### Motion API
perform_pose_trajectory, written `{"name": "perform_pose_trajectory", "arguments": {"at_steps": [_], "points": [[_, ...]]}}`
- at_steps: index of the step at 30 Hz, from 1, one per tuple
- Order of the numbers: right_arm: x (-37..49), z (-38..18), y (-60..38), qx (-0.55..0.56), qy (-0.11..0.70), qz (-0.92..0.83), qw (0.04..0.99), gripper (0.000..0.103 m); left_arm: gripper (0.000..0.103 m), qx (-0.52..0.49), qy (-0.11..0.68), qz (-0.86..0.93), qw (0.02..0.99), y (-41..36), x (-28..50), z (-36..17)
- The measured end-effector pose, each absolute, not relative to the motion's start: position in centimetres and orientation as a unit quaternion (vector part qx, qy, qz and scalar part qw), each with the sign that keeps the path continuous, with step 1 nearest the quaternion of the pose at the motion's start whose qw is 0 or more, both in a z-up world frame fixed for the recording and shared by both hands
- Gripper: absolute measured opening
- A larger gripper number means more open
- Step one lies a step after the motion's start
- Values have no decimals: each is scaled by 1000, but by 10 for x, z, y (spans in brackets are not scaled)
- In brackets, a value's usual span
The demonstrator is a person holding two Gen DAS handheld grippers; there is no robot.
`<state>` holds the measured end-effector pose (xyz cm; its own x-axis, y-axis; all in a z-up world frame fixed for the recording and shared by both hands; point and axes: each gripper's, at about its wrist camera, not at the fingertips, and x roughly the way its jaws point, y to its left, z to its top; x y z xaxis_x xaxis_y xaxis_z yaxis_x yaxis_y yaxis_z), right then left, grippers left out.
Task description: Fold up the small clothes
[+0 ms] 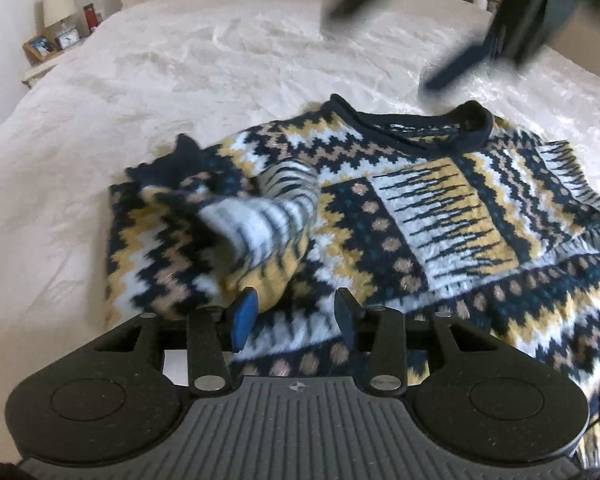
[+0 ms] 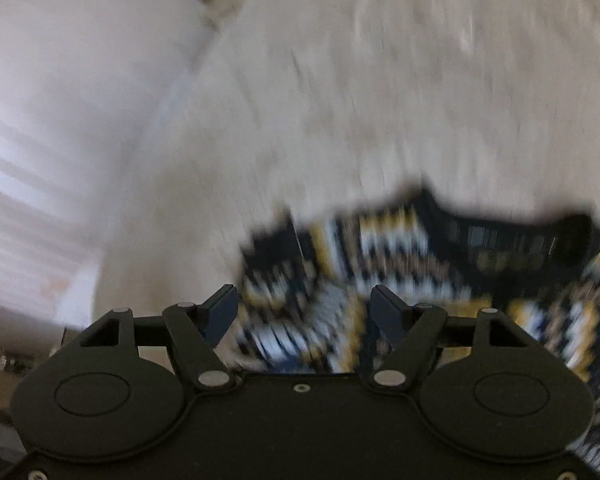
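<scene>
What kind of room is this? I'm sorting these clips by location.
A bedroom, most likely. The sweater lies on a wide bed with a white cover, and beside it stands a nightstand with a lamp and a picture frame.

A wide bed [image 1: 220, 60] with a white cover — beside it a nightstand [image 1: 40, 68], lamp [image 1: 59, 2], framed photo [image 1: 40, 46].

Motion-blurred view. Right gripper [image 2: 302, 312] with jaws spread apart, nothing between them, above patterned knit sweater [image 2: 400, 272] in navy, yellow and white, lying on white bedspread [image 2: 340, 100].
</scene>
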<state>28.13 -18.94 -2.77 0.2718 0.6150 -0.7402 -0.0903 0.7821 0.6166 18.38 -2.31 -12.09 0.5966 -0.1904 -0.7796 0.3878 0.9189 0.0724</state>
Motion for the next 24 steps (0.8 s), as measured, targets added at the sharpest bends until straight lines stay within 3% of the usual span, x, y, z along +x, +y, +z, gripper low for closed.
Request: {"name": "perform_pose_trajectory", "arguments": {"at_steps": [9, 10, 12, 13, 20, 24], "points": [[289, -126, -147, 333, 628, 208, 672, 76, 41, 99, 424, -148, 888, 0, 156, -122], [294, -131, -146, 338, 628, 200, 672, 68, 41, 98, 424, -148, 888, 1, 154, -122], [300, -132, -144, 340, 630, 191, 671, 25, 42, 97, 421, -148, 889, 2, 152, -122], [305, -128, -142, 338, 628, 192, 674, 17, 42, 98, 418, -150, 890, 2, 152, -122], [327, -46, -135, 371, 545, 298, 691, 17, 47, 139, 390, -183, 892, -17, 166, -122], [334, -26, -133, 372, 531, 312, 694, 17, 50, 172, 370, -198, 891, -34, 180, -123]]}}
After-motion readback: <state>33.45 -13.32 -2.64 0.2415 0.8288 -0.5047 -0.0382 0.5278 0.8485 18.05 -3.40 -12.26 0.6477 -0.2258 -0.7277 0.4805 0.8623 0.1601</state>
